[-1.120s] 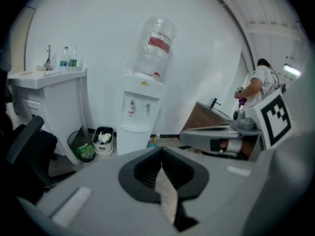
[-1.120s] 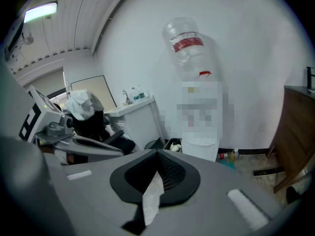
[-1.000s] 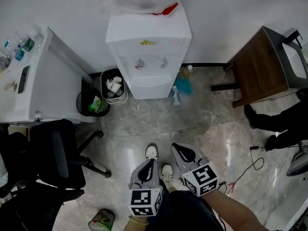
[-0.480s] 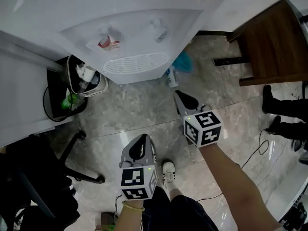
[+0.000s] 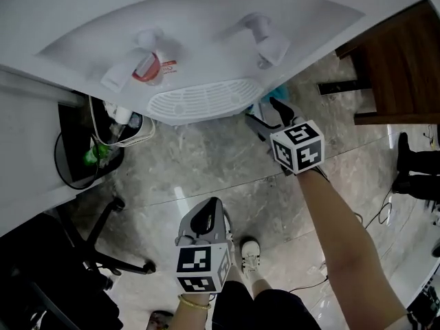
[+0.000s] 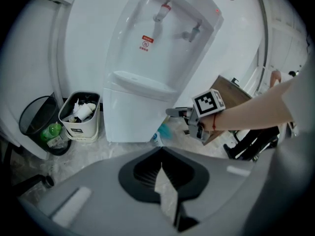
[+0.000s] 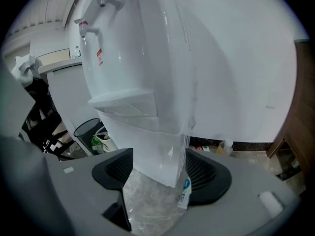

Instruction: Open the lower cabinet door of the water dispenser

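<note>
- Left gripper (image 5: 208, 212) has its two grey plastic jaws together, and nothing is between the black ribbed pads; it is held low over the floor (image 5: 206, 163), well apart from the dispenser (image 5: 199, 40).
- Right gripper (image 5: 263, 113) has its jaws apart. It is near the right lower corner of the dispenser, and in the right gripper view this corner shows in the gap between the pads. I cannot tell if a pad touches it.
- Each gripper carries a cube (image 5: 298, 145) with black and white square markers.
- Dispenser is of smooth, glossy white plastic with a rounded front. It has a red tap (image 5: 148, 64), a white tap (image 5: 268, 43) and a slotted white grille (image 5: 196, 98) under them.
- Lower door (image 6: 129, 118) is the plain white panel below the grille shelf; it lies flat in the body, closed.
- Red and white label (image 6: 145, 42) is on the front under the red tap; its writing is too small to read.
- Small bottle (image 7: 183, 193) with a blue and white label is on the floor just beside the dispenser corner.
- White square bin (image 6: 78, 114) full of rubbish and a black round bin (image 6: 42, 127) stand to the left of the dispenser.
- Floor is polished grey marble; a brown wooden table (image 5: 405, 67) stands on the right.
</note>
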{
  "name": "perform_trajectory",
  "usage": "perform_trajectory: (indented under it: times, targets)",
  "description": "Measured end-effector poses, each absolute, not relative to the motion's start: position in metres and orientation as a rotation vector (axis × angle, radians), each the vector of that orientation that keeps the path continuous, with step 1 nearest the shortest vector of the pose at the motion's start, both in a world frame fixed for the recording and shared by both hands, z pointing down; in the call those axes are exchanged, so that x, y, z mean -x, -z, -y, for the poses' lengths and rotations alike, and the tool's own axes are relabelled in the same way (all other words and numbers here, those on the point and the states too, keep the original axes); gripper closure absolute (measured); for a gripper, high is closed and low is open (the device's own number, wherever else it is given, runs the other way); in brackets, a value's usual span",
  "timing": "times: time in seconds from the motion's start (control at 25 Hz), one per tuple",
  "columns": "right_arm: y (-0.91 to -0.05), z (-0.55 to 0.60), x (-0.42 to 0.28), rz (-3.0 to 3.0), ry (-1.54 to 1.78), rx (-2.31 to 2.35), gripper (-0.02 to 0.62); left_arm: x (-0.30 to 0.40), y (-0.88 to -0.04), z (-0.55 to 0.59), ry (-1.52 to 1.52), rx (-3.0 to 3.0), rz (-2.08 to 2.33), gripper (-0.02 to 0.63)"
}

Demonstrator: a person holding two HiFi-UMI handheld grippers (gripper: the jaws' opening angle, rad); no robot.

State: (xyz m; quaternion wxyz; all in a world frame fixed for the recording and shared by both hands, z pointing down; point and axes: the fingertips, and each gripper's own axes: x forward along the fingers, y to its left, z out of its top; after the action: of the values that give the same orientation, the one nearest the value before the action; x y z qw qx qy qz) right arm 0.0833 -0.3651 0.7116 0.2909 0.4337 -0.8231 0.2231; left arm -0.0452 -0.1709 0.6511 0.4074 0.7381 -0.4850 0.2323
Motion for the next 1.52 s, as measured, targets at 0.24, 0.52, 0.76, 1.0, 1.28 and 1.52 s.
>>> perform_trajectory:
  times: [0.24, 0.52, 0.76, 1.0, 1.28, 1.52]
  targets:
    - [-0.708, 0.39, -0.07, 2.204, -0.535, -1.12, 0.267, 0.052, -0.654, 0.177, -0.573, -1.836, 1.234, 0.6]
    - [-0.709, 0.389, -0.068, 2.197, -0.561, -1.177, 0.268, 0.048, -0.652, 0.183, -0.577, -1.864, 1.232, 0.6]
    - [-0.707, 0.369, -0.07, 2.161, -0.623, -1.214, 0.298, 0.048, -0.657, 0.181, -0.58, -1.853, 1.267, 0.6]
    - [-0.705, 0.299, -0.065, 2.155, -0.673, -1.204, 0.335, 0.052, -0.661, 0.171, -0.619, -1.85, 1.308, 0.6]
    - [-0.705, 0.199, -0.026, 2.174, -0.744, -1.085, 0.42, 0.07, -0.676, 0.148, -0.655, -1.818, 1.365, 0.6]
    - [-0.702, 0.138, 0.033, 2.218, -0.844, -0.946, 0.505, 0.104, -0.691, 0.118, -0.675, -1.722, 1.418, 0.6]
